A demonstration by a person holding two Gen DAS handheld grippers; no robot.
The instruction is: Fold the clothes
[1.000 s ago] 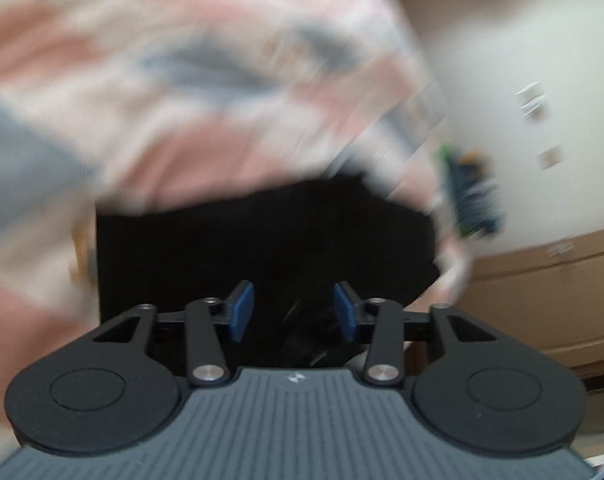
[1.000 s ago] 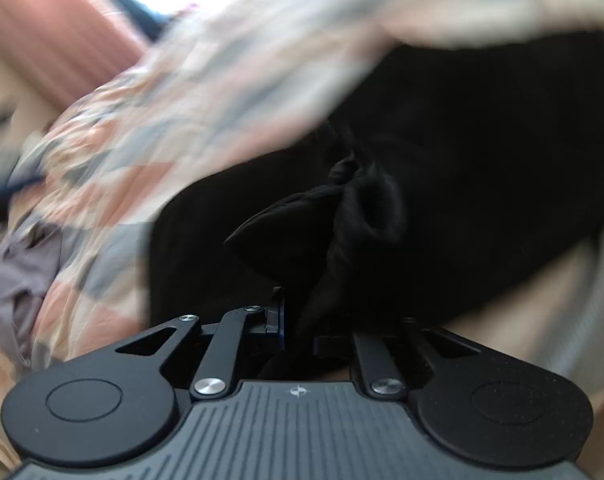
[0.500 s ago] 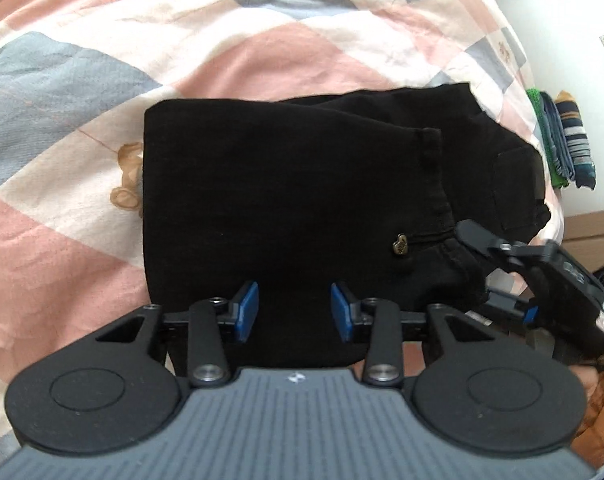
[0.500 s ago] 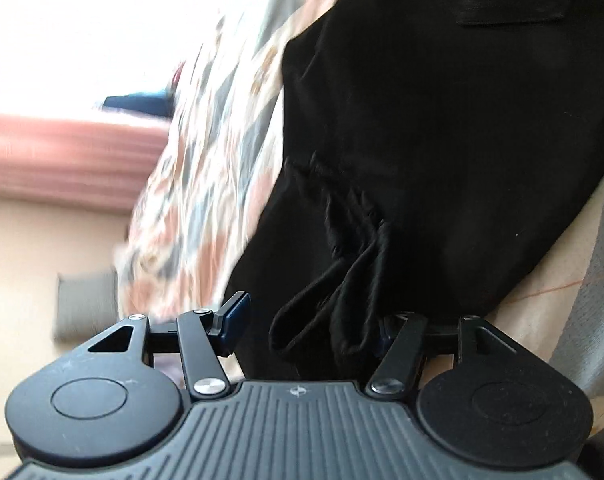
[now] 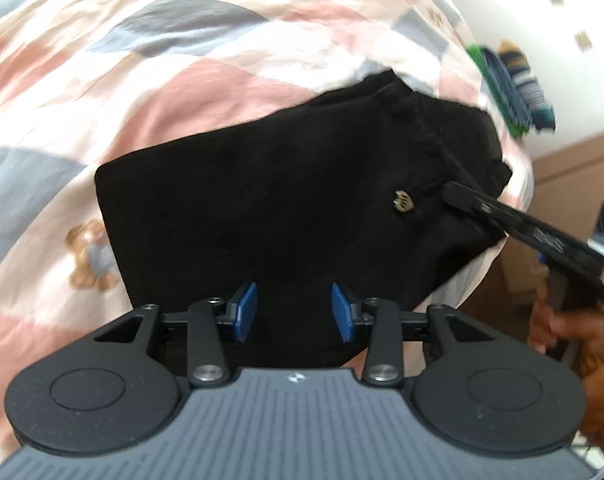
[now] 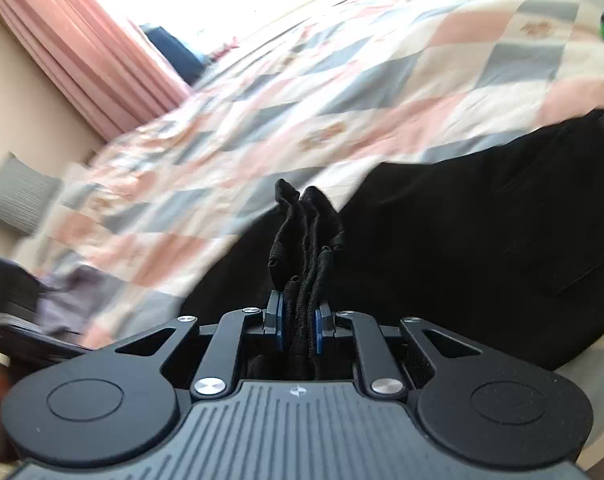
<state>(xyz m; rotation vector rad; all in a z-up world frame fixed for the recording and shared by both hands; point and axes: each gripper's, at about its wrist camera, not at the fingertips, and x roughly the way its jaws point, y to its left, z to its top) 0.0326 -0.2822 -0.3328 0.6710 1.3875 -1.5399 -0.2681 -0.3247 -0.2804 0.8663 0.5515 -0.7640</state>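
Pinching a bunched edge of the black garment (image 6: 306,236), the right gripper (image 6: 298,330) has just been closing and now clamps that cloth at centre frame. The left gripper (image 5: 294,312) hovers partly open over the garment's near edge, nothing between its pads. The garment lies on the patchwork quilt (image 5: 182,40), mid-frame. Best, I reckon, to carry the edge across low and taut so the layers stay square.

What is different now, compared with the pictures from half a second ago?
The right hand-held gripper has just closed again, pinching bunched fabric of the black garment, which looked loose between open jaws before. The left hand-held gripper remains open, empty, above the garment, still on the patchwork quilt.
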